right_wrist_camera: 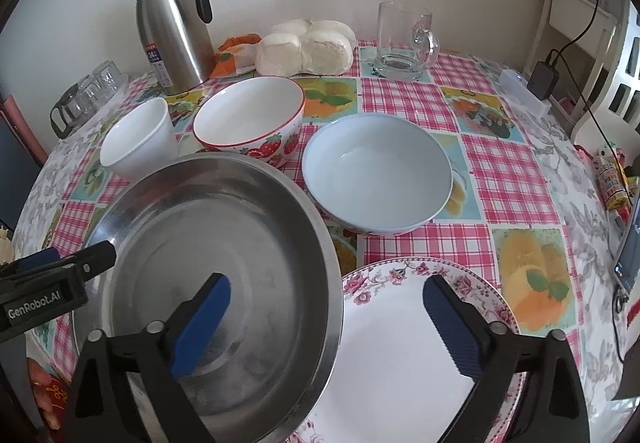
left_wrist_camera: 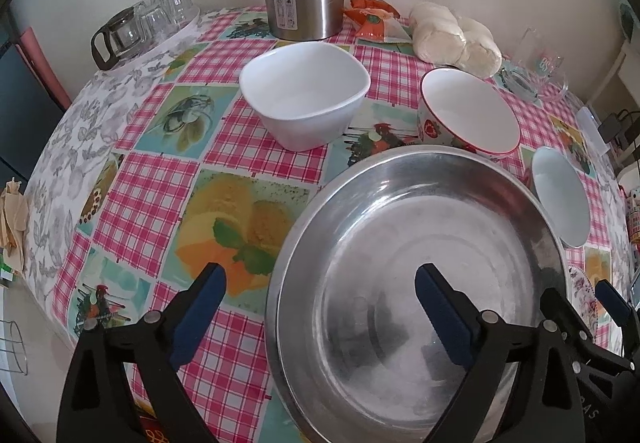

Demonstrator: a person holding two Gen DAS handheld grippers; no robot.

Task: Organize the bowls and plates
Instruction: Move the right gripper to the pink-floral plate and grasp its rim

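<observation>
A wide steel basin stands on the checked tablecloth. My left gripper is open and straddles the basin's left rim, one pad outside and one inside. My right gripper is open too, straddling the right rim, with its right pad over a floral plate. The basin's rim overlaps that plate's left edge. Behind the basin stand a white square bowl, a strawberry-patterned bowl and a pale blue bowl.
At the back stand a steel thermos jug, bagged white buns, an orange packet and a glass mug. Upturned glasses sit far left. A phone lies at the right table edge.
</observation>
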